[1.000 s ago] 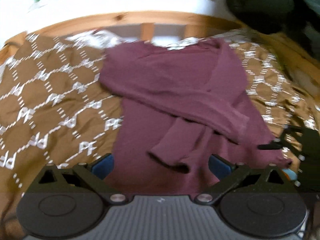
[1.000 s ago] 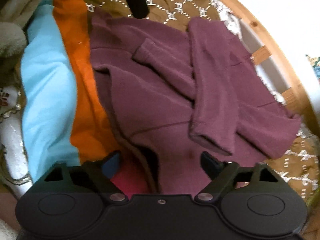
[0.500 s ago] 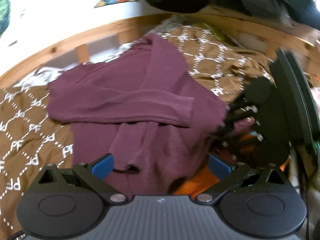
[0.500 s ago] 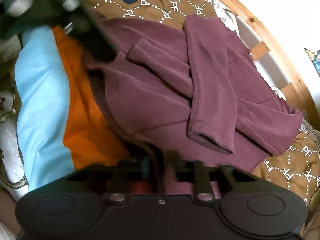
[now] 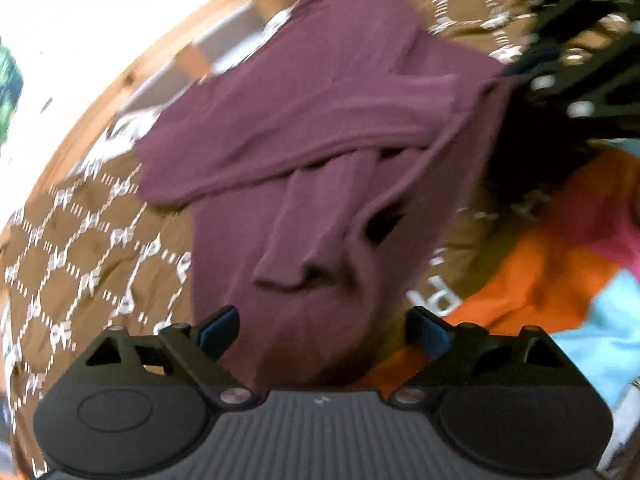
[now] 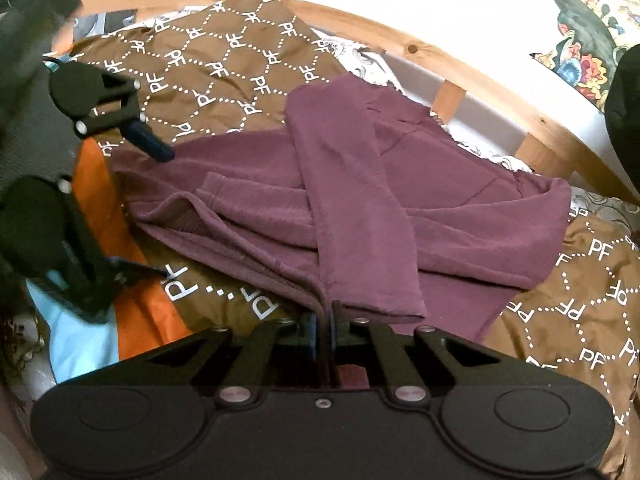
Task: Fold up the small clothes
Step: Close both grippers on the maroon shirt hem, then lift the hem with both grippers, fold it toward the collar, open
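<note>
A maroon long-sleeved sweater (image 5: pixel 320 120) (image 6: pixel 460 208) lies on the bed with both sleeves folded across its body. My right gripper (image 6: pixel 324 322) is shut on the bottom hem at one corner, and the fabric edge runs straight into its jaws. In the left wrist view the right gripper (image 5: pixel 516 72) is a dark blur at the sweater's upper right. My left gripper (image 5: pixel 324 332) (image 6: pixel 162 212) is at the other hem corner. Its jaws stand wide and are closing, with the hem between the blue pads (image 5: pixel 218 326), which do not press on it.
The sweater rests on a brown bedspread (image 6: pixel 224 64) printed with white letters. An orange, light blue and pink cloth (image 5: pixel 560 280) lies beside the hem. A wooden bed rail (image 6: pixel 400 44) and a white wall run behind; colourful fabric (image 6: pixel 588 28) hangs at far right.
My right gripper has shut on the sweater's hem and lifted it a little. My left gripper has rolled and swung down toward the other hem corner, jaws still wide.
</note>
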`<action>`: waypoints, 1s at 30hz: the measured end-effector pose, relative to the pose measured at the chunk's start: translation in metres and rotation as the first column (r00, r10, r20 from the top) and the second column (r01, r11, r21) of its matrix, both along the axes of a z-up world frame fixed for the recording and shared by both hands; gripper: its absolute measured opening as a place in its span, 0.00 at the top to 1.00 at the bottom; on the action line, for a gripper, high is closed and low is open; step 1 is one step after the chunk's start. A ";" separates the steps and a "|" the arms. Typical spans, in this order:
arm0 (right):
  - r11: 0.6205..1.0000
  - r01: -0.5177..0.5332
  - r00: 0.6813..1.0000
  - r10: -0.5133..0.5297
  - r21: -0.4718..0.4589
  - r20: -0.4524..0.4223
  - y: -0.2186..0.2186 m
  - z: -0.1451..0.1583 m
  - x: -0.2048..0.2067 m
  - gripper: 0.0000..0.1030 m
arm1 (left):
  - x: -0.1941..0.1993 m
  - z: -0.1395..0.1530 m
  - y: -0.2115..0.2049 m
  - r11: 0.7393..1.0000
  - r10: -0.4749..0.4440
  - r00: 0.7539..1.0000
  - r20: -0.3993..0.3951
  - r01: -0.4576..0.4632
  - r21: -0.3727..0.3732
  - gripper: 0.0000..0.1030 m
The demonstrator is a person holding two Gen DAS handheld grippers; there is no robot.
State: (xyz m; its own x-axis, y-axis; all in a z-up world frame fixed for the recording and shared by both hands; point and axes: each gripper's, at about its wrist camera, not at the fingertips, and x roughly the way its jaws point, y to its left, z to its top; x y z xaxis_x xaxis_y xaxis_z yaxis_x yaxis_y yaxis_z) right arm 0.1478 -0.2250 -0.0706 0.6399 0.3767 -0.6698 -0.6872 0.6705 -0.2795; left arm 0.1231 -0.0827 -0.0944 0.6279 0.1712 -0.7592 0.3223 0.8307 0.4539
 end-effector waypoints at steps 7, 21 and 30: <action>1.000 0.012 1.000 -0.013 0.018 0.026 -0.004 0.003 -0.001 0.95 | 0.014 0.015 0.039 0.974 0.227 0.973 0.048 -0.226 -0.024 0.30; 0.995 0.011 1.000 -0.009 -0.102 0.017 0.006 -0.010 -0.003 0.75 | 0.013 0.032 0.058 0.947 0.303 0.950 0.074 -0.292 -0.135 0.93; 0.916 -0.074 0.996 0.087 -0.394 0.014 0.033 -0.055 -0.014 0.63 | 0.013 0.037 0.063 0.931 0.334 0.937 0.101 -0.311 -0.190 0.95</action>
State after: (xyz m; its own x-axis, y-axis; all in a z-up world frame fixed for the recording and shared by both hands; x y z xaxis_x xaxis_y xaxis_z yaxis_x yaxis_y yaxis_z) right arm 0.1336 -0.1918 -0.1259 0.6408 0.1385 -0.7551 -0.7213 0.4453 -0.5305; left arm 0.1361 -0.0193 -0.0575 0.6547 0.2576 -0.7106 -0.0279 0.9477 0.3178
